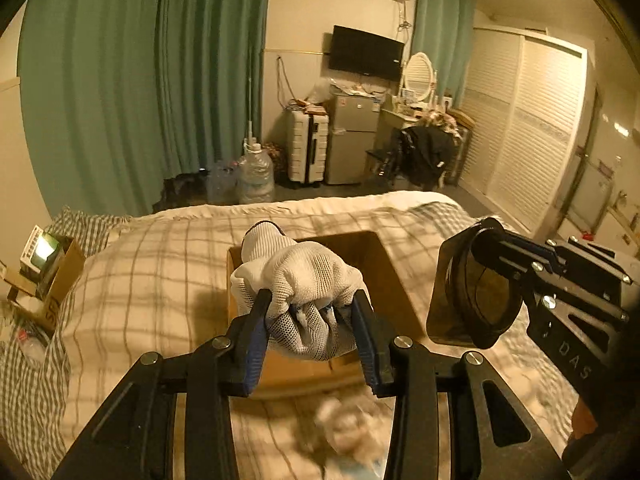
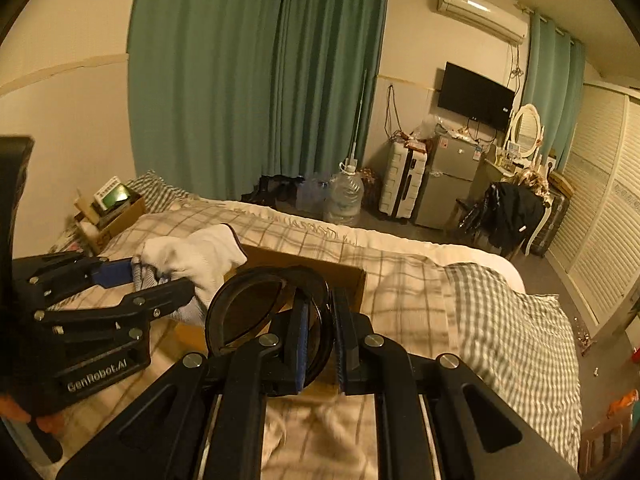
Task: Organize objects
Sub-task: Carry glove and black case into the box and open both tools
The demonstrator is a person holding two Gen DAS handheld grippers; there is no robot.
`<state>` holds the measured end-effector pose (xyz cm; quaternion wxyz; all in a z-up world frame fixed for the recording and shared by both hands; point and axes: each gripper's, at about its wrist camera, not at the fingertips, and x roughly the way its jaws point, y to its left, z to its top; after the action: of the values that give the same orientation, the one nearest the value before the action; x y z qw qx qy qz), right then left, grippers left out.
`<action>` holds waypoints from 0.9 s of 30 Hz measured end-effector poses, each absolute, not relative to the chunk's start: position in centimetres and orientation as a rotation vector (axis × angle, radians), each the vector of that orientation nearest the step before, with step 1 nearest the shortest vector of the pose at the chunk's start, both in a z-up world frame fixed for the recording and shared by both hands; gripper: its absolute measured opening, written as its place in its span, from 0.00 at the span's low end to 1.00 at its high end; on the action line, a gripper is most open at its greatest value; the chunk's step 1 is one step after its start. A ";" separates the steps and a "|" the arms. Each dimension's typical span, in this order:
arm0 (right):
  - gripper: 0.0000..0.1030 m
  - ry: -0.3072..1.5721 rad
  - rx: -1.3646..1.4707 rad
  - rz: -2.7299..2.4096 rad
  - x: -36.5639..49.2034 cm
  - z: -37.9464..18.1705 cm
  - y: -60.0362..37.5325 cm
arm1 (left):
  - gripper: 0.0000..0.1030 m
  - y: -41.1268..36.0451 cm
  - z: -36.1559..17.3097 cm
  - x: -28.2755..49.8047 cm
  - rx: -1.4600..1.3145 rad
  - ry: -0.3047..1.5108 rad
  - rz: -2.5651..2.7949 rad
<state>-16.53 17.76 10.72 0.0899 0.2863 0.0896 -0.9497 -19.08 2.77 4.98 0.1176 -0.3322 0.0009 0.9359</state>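
Observation:
My left gripper [image 1: 314, 312] is shut on a bundle of white work gloves [image 1: 296, 272] and holds it above an open cardboard box [image 1: 400, 296] that sits on the bed. My right gripper [image 2: 320, 320] is shut on a pair of dark sunglasses [image 2: 248, 308], held just right of the box; they also show in the left wrist view [image 1: 472, 292]. The gloves also show in the right wrist view [image 2: 192, 256], left of the sunglasses. The box's inside is mostly hidden by the gloves.
The bed carries a plaid blanket [image 1: 160, 264] and a checked pillow [image 2: 512, 320]. A second cardboard box with books [image 1: 44, 272] stands at the bed's left. A crumpled cloth [image 1: 344, 428] lies near the front. Water jugs [image 1: 254, 176], a suitcase and a fridge stand beyond.

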 end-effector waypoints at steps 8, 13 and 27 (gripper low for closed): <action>0.10 0.313 1.027 -2.762 -25.6 3.4 17.0 | 0.39 2.8 -1.5 -24.7 -1.016 0.033 2.712; 0.10 0.275 1.105 -2.736 -28.1 -0.7 17.7 | 0.39 2.9 -5.6 -26.7 -1.085 0.069 2.679; 0.64 0.137 1.113 -2.741 -25.5 1.3 19.8 | 0.84 1.6 -4.8 -23.0 -1.105 0.051 2.676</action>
<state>-25.50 19.76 1.33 0.0898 0.3741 0.0461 -0.9219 -22.97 1.59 -4.78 0.1228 -0.3789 0.0173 0.9171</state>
